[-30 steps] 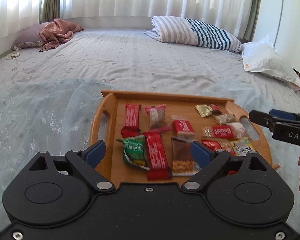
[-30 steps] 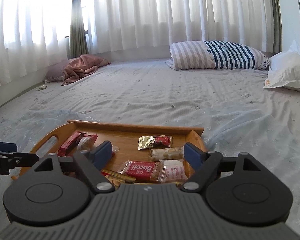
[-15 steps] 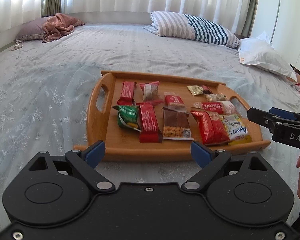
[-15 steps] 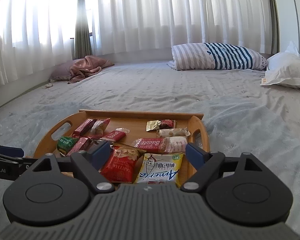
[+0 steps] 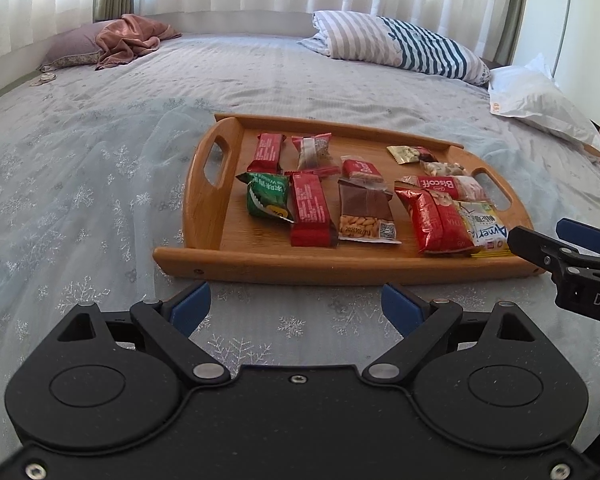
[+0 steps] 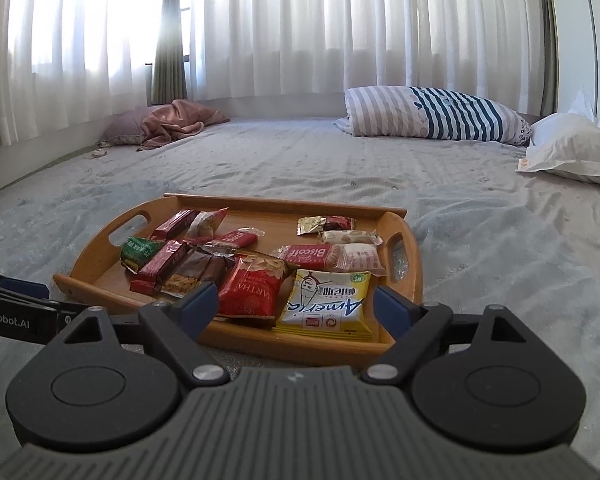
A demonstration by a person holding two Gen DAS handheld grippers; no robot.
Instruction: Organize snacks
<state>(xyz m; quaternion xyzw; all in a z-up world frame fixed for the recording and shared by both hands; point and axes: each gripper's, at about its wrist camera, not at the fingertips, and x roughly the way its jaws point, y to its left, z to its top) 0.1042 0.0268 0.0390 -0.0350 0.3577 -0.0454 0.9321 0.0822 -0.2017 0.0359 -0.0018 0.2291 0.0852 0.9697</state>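
Bed (image 5: pixel 260 80) | left hand-held gripper (image 5: pixel 296 306) released | right hand-held gripper (image 6: pixel 296 304) opening, empty, hides tray (image 6: pixel 92 256) edge

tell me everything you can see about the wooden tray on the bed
The wooden tray is a light brown, bamboo-looking oblong with rounded corners, a low raised rim and a cut-out handle slot at each short end. It lies flat on the pale blue patterned bedspread, near the front of the bed. Wrapped snacks lie scattered flat over its floor, among them a green packet and a yellow packet. Neither gripper touches it.
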